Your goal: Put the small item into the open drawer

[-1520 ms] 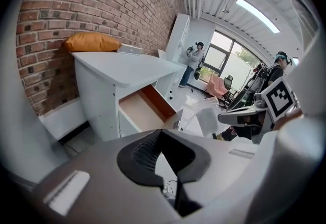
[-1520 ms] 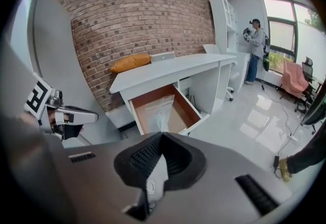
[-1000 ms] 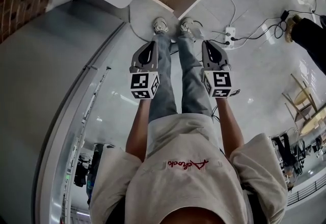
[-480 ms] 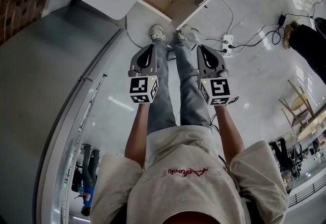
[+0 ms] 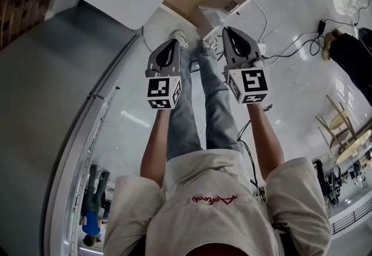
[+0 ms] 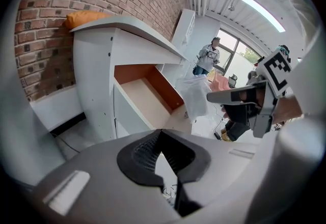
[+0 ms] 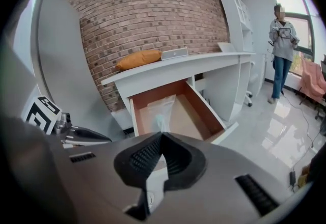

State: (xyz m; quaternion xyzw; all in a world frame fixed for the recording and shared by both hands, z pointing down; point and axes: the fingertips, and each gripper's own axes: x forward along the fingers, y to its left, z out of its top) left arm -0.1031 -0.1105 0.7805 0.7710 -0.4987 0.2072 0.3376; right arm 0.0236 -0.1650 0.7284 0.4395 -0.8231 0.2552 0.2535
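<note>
Brick wall [image 7: 153, 9] fills the upper half of the right gripper view; white table [image 7: 178, 65] runs across the middle of that view, with an orange cushion [image 7: 138, 58] on top at centre left; glossy floor [image 5: 290, 74] takes the right side of the head view.

Open drawer [image 7: 196, 116] is pulled out from under the table; it sits at centre in the right gripper view and at top centre in the head view; tan bottom, red-brown inner walls.

A person [image 7: 281, 39] stands at the right edge of the right gripper view, well apart from the table.

Left gripper [image 5: 174, 42] is centre left in the head view; right gripper [image 5: 226, 30] is centre right, higher in the frame and nearer the drawer; both point toward the drawer.

Right fingers [image 7: 142, 159] are clenched on the clear bag [image 7: 159, 108]; the bag rises from the tips and overlaps the drawer's interior in that view; there is something pale green inside it, too blurred to identify. In the head view the bag sits just under the drawer's front edge, top centre. In the left gripper view it is held in the air beside the drawer's open end, centre right; it is not resting in the drawer.

Left fingers [image 6: 145, 154] are clenched tip to tip with nothing between them; only floor shows through the gap below the tips.
</note>
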